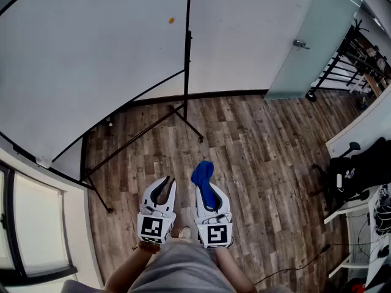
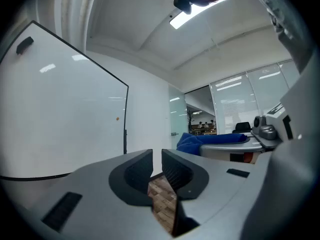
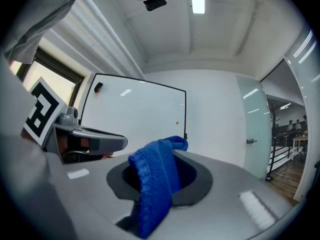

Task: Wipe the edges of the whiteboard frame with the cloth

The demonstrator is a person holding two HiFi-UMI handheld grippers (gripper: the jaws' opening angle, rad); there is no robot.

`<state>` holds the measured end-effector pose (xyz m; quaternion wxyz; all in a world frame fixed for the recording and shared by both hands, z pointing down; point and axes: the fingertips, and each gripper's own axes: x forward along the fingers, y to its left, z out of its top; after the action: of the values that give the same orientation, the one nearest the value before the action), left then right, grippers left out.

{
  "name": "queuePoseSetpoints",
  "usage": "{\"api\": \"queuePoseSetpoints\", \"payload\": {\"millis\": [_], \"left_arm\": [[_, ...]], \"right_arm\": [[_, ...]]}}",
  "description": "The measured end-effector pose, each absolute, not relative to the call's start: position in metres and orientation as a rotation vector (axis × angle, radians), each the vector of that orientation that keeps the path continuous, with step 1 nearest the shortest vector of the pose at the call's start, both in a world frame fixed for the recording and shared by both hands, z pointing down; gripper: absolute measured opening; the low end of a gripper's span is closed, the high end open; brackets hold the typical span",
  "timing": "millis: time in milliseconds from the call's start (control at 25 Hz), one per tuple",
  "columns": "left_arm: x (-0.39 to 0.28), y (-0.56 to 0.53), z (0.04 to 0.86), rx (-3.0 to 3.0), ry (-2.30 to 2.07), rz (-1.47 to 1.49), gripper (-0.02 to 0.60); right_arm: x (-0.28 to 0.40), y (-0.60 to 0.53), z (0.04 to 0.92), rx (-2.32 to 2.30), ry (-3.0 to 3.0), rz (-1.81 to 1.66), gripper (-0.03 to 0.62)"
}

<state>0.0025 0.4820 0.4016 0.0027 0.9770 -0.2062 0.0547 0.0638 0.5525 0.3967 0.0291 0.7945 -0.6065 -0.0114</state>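
Observation:
A big whiteboard with a thin black frame stands on a black stand, ahead and to my left. It also shows in the left gripper view as whiteboard and in the right gripper view as whiteboard. My right gripper is shut on a blue cloth, whose free end sticks out past the jaws. Beside it, my left gripper is shut and holds nothing; only a thin slit shows between its pads. Both grippers hang low over the wood floor, well short of the board.
The stand's black legs spread across the floor between me and the board. A frosted glass door is at the back right. A desk with a black bag is at the right, a window at the left.

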Motion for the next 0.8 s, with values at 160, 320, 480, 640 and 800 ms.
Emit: {"api": "queuePoseSetpoints", "payload": {"millis": [160, 320, 480, 640, 800], "left_arm": [[0.008, 0.479, 0.395, 3.068, -0.666, 0.187, 0.058], [0.012, 0.468, 0.399, 3.066, -0.669, 0.201, 0.054], [0.018, 0.44, 0.407, 3.027, -0.702, 0.204, 0.048], [0.042, 0.403, 0.416, 2.989, -0.709, 0.172, 0.044], [0.076, 0.368, 0.411, 2.99, -0.674, 0.133, 0.04]], "right_arm": [[0.073, 0.549, 0.394, 2.471, -1.919, -0.037, 0.104], [0.08, 0.536, 0.401, 2.449, -1.935, -0.012, 0.106], [0.088, 0.512, 0.409, 2.405, -1.96, 0.034, 0.106], [0.114, 0.479, 0.408, 2.354, -1.956, 0.042, 0.106], [0.145, 0.44, 0.398, 2.336, -1.947, 0.021, 0.106]]}}
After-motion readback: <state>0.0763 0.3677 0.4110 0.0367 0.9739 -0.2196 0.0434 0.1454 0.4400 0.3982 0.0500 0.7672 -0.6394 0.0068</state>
